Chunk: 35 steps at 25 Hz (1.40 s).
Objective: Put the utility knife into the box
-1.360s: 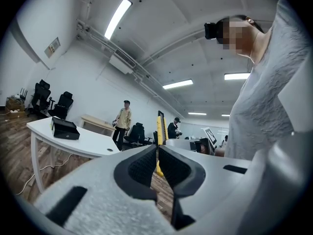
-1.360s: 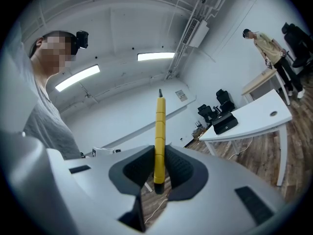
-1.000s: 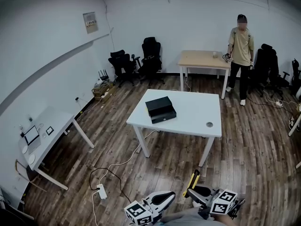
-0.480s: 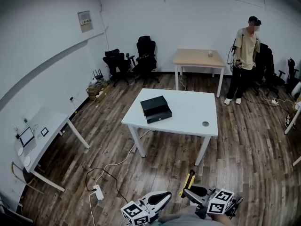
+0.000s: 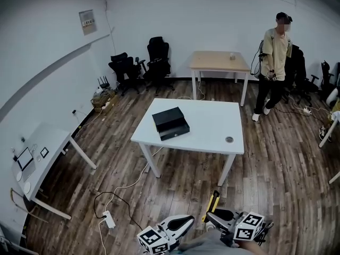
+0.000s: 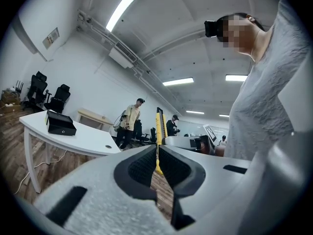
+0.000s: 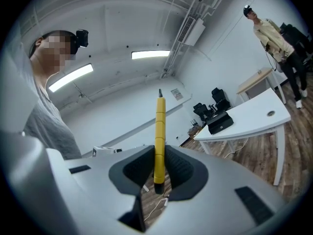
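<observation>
- In the head view we see both grippers low in the frame, over the wooden floor (image 5: pixel 276 163). The left gripper (image 5: pixel 190 218) has its jaws drawn together. The right gripper (image 5: pixel 211 214) holds the yellow utility knife (image 5: pixel 213 202), which stands up and leans slightly to the right. The black box (image 5: pixel 170 123) lies on the left part of the white table (image 5: pixel 212 126), well away from both grippers. Beyond the table a person (image 5: pixel 273 52) stands by a wooden table (image 5: pixel 218 61).
- In the left gripper view we find the left gripper (image 6: pixel 157 163) with its jaws closed to a thin slit and nothing held between them. Through that slit the utility knife (image 6: pixel 158 126) shows upright just beyond the tips. Off to the left, the box (image 6: pixel 60 124) sits on the table (image 6: pixel 83 138), with the standing person (image 6: pixel 129 119) farther back.
- In the right gripper view we see the right gripper (image 7: pixel 159 168) with its jaws clamped on the lower end of the utility knife (image 7: pixel 160 126). The yellow handle rises straight up from between the pads, and a dark tip shows at the top. To the right, the box (image 7: pixel 220 123) rests on the table (image 7: pixel 254 114), far from the knife. The standing person (image 7: pixel 274 33) shows at the upper right.
</observation>
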Each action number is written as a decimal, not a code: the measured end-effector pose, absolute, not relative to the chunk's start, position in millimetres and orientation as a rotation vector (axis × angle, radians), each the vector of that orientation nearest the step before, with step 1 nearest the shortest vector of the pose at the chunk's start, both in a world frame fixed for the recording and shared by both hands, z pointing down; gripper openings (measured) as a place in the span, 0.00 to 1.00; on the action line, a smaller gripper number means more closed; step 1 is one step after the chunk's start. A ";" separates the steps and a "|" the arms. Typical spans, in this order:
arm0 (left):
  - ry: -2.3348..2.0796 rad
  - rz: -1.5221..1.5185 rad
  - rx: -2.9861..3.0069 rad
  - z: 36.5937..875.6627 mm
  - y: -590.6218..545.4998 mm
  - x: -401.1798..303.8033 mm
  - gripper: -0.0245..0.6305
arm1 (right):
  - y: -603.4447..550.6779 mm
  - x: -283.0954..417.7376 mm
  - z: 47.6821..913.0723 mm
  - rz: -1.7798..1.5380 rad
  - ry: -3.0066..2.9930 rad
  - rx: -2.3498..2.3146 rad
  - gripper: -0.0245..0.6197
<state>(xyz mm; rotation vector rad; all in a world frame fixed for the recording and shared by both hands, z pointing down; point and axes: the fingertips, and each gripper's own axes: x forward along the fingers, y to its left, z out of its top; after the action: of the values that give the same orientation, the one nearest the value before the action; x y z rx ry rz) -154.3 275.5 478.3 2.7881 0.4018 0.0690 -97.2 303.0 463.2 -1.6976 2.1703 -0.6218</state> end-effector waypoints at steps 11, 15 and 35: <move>0.394 0.129 2.750 459.9 233.6 -85.0 0.08 | 241.8 -28.7 445.3 -0.606 2.205 -1.657 0.16; 0.424 0.151 2.785 467.2 220.3 -51.9 0.08 | 227.3 5.1 434.5 -0.575 2.202 -1.646 0.16; 0.414 0.208 2.842 453.3 200.5 88.8 0.08 | 183.0 147.9 424.5 -0.512 2.242 -1.618 0.16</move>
<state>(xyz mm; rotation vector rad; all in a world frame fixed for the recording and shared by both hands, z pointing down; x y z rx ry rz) 88.8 200.5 453.3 2.8416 0.4144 0.2084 147.9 183.0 424.5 -1.6182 2.2420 -0.5124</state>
